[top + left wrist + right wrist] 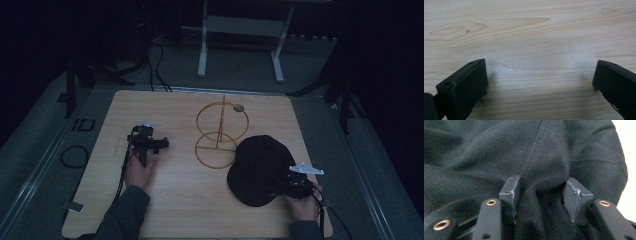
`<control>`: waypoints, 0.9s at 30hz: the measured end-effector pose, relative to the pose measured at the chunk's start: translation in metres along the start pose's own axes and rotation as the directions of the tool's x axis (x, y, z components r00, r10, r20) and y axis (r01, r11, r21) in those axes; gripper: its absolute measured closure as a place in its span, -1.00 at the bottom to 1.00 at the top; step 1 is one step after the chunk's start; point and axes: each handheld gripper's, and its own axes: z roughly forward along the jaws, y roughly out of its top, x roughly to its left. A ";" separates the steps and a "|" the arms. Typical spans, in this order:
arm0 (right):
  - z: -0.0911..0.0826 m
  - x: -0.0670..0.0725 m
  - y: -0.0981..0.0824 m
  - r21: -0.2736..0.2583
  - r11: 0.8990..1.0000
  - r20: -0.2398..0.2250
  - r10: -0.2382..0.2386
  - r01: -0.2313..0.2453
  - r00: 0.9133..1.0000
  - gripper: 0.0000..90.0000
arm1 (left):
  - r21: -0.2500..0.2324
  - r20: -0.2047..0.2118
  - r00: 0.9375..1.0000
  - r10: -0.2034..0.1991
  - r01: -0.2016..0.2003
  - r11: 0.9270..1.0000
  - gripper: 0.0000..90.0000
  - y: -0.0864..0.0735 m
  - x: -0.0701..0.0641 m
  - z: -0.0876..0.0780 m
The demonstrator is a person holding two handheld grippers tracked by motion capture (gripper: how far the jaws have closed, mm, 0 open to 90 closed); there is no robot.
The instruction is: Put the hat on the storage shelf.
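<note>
A black cap (260,167) lies on the wooden table (175,200) at the right, in front of a gold wire stand (220,132) made of two rings on a post. My right gripper (294,186) sits at the cap's near right edge. In the right gripper view a raised fold of the cap's black cloth (544,170) bulges between the jaws of that gripper (540,192), and both pads press into it. My left gripper (146,142) rests low over bare wood at the table's left. Its jaws (540,80) stand wide apart with nothing between them.
The stand rises at the table's middle, between the two hands. Beyond the far edge are a white frame's legs (202,50) and cables on a dark floor. A dark strip with a cable loop (74,156) runs along the table's left side.
</note>
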 end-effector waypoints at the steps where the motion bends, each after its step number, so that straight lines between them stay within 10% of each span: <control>1: 0.000 0.000 0.002 0.014 1.000 -0.005 -0.010 0.010 1.000 0.10 | 0.000 0.000 1.000 0.000 0.000 1.000 -1.00 0.000 0.000 0.000; 7: -0.004 0.000 0.012 0.045 0.994 0.007 -0.096 0.095 0.995 0.06 | -0.001 0.000 1.000 0.000 0.000 1.000 -1.00 0.000 0.000 0.000; 13: -0.016 0.008 0.032 0.057 0.973 0.061 -0.226 0.223 0.972 0.07 | 0.000 0.000 1.000 0.001 -0.001 1.000 -1.00 0.000 0.000 0.000; 27: -0.023 0.019 0.066 0.068 0.940 0.010 -0.336 0.335 0.942 0.18 | -0.003 0.001 1.000 -0.002 0.002 1.000 -1.00 0.000 0.000 0.000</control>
